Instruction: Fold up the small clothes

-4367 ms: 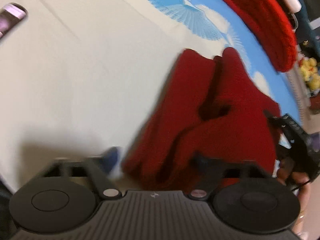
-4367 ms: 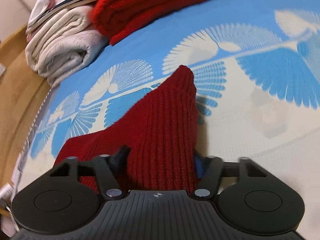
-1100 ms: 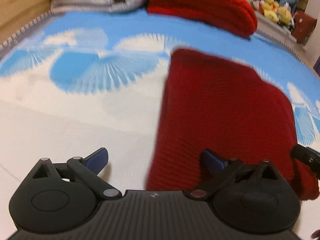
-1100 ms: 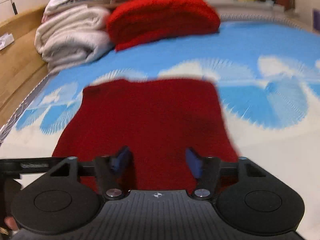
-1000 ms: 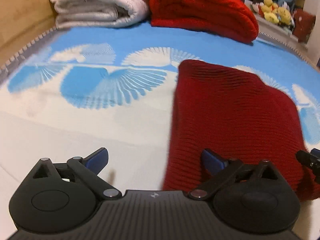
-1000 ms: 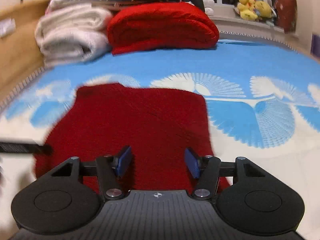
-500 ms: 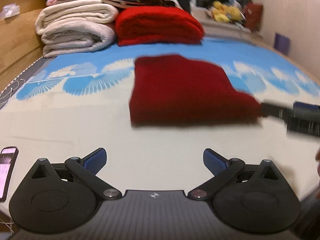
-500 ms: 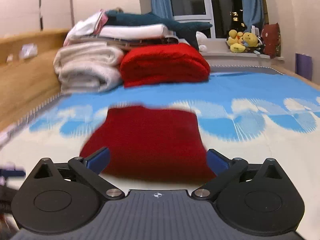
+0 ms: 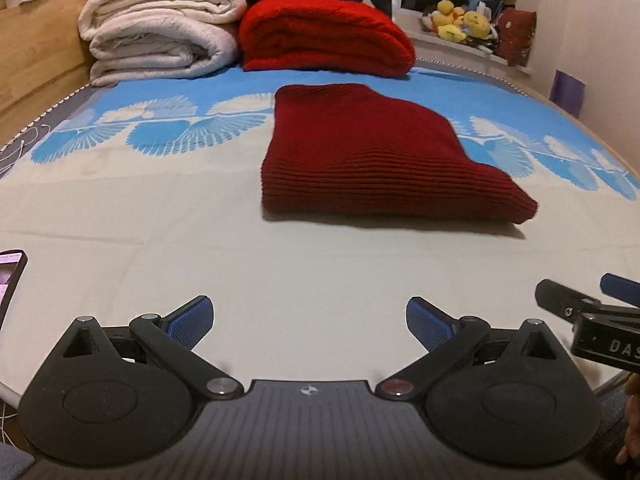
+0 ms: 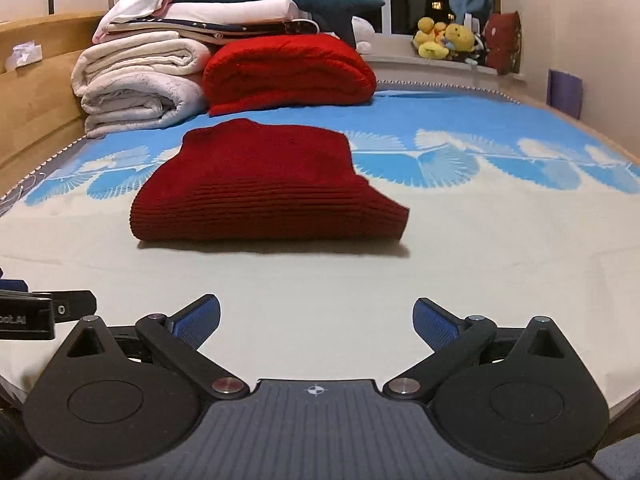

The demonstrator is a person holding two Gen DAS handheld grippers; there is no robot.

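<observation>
A dark red knitted garment (image 9: 372, 156) lies folded flat on the bed sheet (image 9: 160, 216); it also shows in the right wrist view (image 10: 260, 188). My left gripper (image 9: 310, 320) is open and empty, low over the sheet well in front of the garment. My right gripper (image 10: 316, 320) is open and empty, also back from the garment. The right gripper's finger (image 9: 576, 304) shows at the right edge of the left wrist view. Part of the left gripper (image 10: 36, 308) shows at the left edge of the right wrist view.
A bright red folded blanket (image 9: 324, 36) and rolled white blankets (image 9: 160, 36) are stacked at the head of the bed. A phone (image 9: 10, 276) lies at the left edge. Plush toys (image 10: 444, 40) sit on the windowsill. A wooden bed frame (image 10: 36, 100) runs along the left.
Both grippers have let go of the garment and pulled back from it, jaws opened wide. The garment now lies folded and still on the sheet.
</observation>
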